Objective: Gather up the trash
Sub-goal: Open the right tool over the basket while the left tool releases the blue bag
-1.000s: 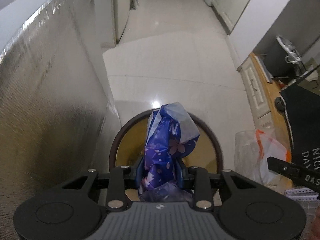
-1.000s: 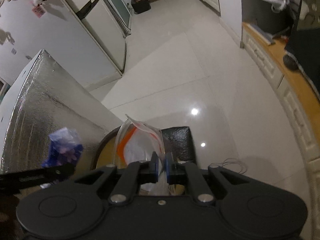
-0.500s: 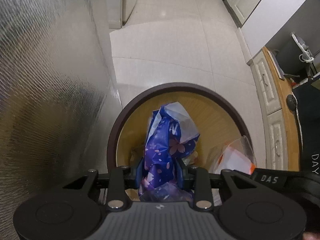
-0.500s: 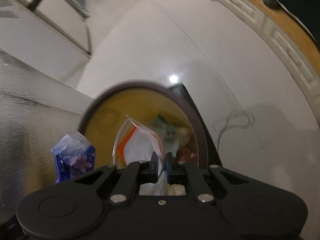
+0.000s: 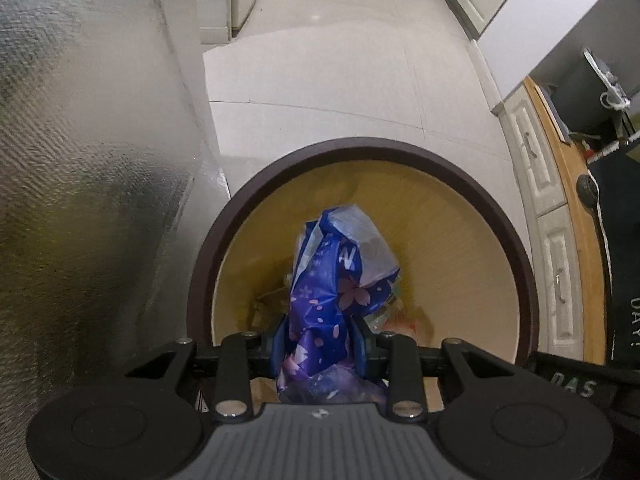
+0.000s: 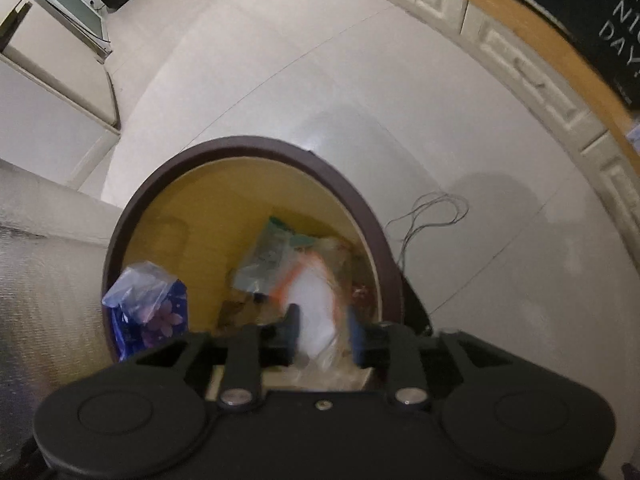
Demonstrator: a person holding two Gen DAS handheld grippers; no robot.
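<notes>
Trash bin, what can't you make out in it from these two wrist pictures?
- Left wrist view: the bin floor is mostly hidden by the blue flowered bag clamped in the left gripper.
- Right wrist view: the clear bag between the opening right gripper is motion-blurred; the wrappers' print is unreadable.

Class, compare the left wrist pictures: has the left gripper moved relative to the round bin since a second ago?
Yes. The left gripper, shut on the blue flowered bag, has come down toward the bin, whose rim now fills far more of the view.
</notes>
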